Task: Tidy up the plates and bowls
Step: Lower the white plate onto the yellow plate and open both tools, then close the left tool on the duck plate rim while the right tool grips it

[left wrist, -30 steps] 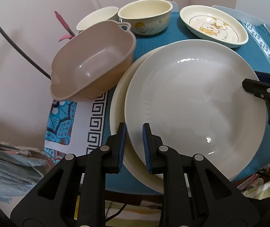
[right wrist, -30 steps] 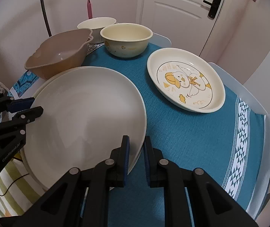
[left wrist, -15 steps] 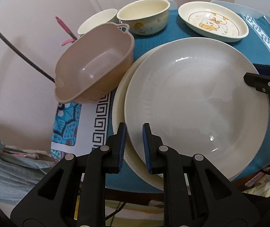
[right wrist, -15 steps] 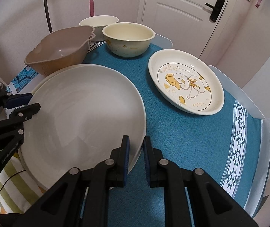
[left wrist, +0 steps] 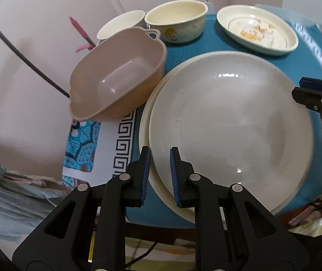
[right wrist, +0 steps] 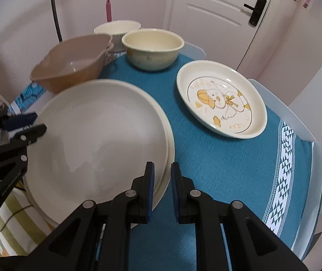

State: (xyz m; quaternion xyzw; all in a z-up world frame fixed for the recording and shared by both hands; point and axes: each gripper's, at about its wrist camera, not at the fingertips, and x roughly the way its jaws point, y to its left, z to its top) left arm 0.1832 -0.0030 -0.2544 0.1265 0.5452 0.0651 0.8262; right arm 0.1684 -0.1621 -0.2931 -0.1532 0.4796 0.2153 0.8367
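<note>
On the teal cloth [right wrist: 217, 158] covering the bench, a large white plate [left wrist: 231, 122] sits on top of a second, cream plate [left wrist: 146, 122] whose rim shows along one edge. The left gripper [left wrist: 159, 176] has its jaws either side of the near rim of the top plate, with a narrow gap showing between the blue pads and the rim; I cannot tell whether they are pressing on it. The right gripper [right wrist: 162, 190] straddles the opposite rim in the same manner, jaws slightly apart, grip likewise unclear. From the left wrist view the right gripper's tips show at the plate's far edge, and from the right wrist view the left gripper's tips show at the other side.

Just beside the stacked plates stands a tan plastic basin [left wrist: 118, 79], tilted, with its rim close to the cream plate. Behind it are a cream bowl [right wrist: 153, 48] with a small printed figure and a white bowl [right wrist: 117, 28], the 2 nearly touching. A shallow dish with a yellow cartoon print [right wrist: 220, 101] lies apart from the stack. A white door with a black handle [right wrist: 254, 10] stands behind the bench
</note>
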